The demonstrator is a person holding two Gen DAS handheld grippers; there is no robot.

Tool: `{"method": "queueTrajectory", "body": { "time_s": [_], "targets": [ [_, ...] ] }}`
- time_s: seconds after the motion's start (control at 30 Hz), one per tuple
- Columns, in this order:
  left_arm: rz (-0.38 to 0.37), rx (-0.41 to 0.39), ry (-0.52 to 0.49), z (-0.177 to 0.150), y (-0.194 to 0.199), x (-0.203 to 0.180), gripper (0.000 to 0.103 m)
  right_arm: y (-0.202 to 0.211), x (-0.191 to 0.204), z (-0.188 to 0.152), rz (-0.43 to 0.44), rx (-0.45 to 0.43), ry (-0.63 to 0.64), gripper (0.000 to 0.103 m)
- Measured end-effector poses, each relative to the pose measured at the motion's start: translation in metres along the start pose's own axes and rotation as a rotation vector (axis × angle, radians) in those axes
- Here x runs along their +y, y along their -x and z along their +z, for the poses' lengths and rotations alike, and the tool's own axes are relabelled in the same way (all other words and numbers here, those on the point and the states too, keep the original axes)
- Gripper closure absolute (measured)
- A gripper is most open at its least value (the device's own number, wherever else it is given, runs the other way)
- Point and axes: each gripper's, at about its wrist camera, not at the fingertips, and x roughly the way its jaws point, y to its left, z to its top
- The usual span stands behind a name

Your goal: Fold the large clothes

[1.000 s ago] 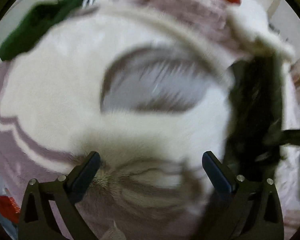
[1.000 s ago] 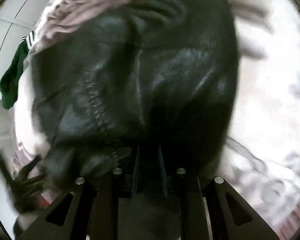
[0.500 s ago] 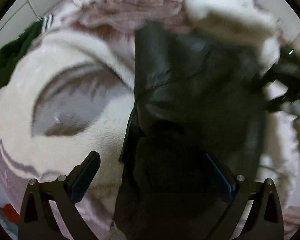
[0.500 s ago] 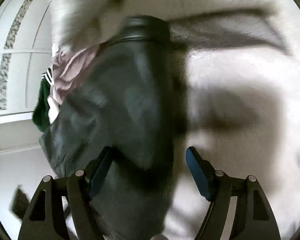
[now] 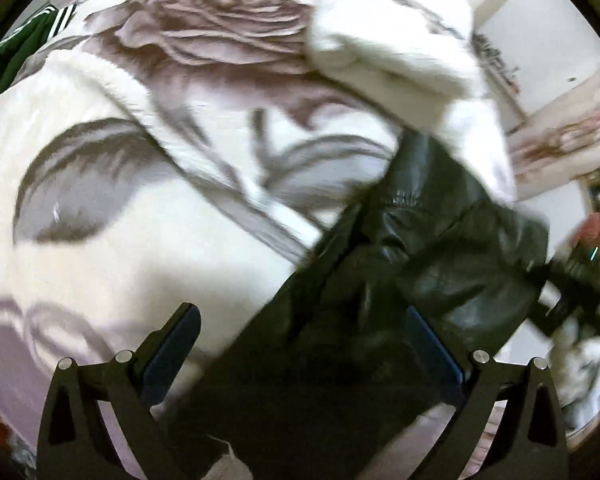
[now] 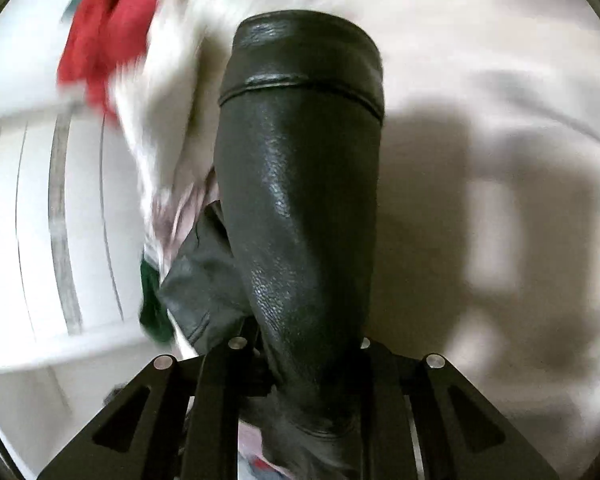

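Since 0.5 s ago the right gripper (image 6: 300,364) has closed on the black grained-leather jacket (image 6: 300,200); its sleeve now hangs stiffly over the plush white rose-print blanket (image 5: 140,240). Left gripper (image 5: 300,344) stays spread wide, jacket body between its jaws near the blanket's right edge. Risk: slick, heavy leather slipping from 1 pinch, or dragging the fluffy white garment (image 5: 396,48).

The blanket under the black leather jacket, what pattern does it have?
The blanket is white with large mauve-grey roses and leaves, clearest in the left wrist view.
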Motion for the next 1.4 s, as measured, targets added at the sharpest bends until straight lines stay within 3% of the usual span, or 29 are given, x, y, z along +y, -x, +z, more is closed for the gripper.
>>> {"method": "queueTrajectory", "body": {
  "time_s": [0.07, 0.13, 0.17, 0.23, 0.3, 0.37, 0.53, 0.63, 0.8, 0.87, 0.93, 1.03, 1.2, 1.4],
  "targets": [
    [-0.002, 0.011, 0.015, -0.015, 0.008, -0.017, 0.000, 0.043, -0.039, -0.015, -0.028, -0.052, -0.047, 0.085],
    [0.008, 0.047, 0.006, -0.031, 0.000, -0.038, 0.000, 0.059, -0.080, -0.020, -0.015, -0.029, -0.062, 0.077],
    [0.022, 0.067, 0.004, -0.032, -0.011, -0.042, 0.000, 0.059, -0.105, -0.024, -0.005, 0.013, -0.078, 0.074],
    [0.054, 0.103, -0.011, -0.034, -0.036, -0.060, 0.000, 0.041, -0.139, -0.035, 0.025, 0.089, -0.099, 0.054],
    [0.059, 0.134, -0.008, -0.036, -0.060, -0.077, 0.000, 0.019, -0.154, -0.033, 0.066, 0.128, -0.100, 0.044],
    [0.062, 0.110, -0.017, -0.036, -0.076, -0.090, 0.000, 0.011, -0.159, -0.030, 0.127, 0.147, -0.072, 0.039],
    [0.202, 0.140, -0.100, -0.031, -0.128, -0.109, 0.000, -0.001, -0.148, -0.019, 0.138, 0.165, 0.040, 0.033],
    [0.199, 0.161, -0.107, -0.027, -0.146, -0.101, 0.000, 0.016, -0.155, -0.013, 0.178, 0.154, 0.031, 0.033],
    [0.186, 0.160, -0.109, -0.026, -0.145, -0.096, 0.000, 0.006, -0.155, 0.002, 0.267, 0.074, -0.079, 0.032],
    [0.183, 0.161, -0.100, -0.024, -0.145, -0.092, 0.000, -0.002, -0.146, 0.005, 0.252, 0.078, -0.088, 0.036],
    [0.172, 0.164, -0.082, -0.022, -0.145, -0.086, 0.000, -0.005, -0.128, 0.004, 0.211, 0.084, -0.051, 0.067],
    [0.156, 0.185, -0.075, -0.019, -0.146, -0.080, 0.000, 0.009, -0.102, -0.007, 0.182, 0.050, 0.043, 0.083],
    [0.143, 0.191, -0.074, -0.019, -0.144, -0.074, 0.000, 0.041, -0.041, -0.047, 0.155, -0.005, 0.260, 0.084],
    [0.074, 0.201, -0.046, -0.023, -0.129, -0.058, 0.000, 0.045, 0.040, -0.104, 0.009, -0.056, 0.588, 0.084]
  ]
}}
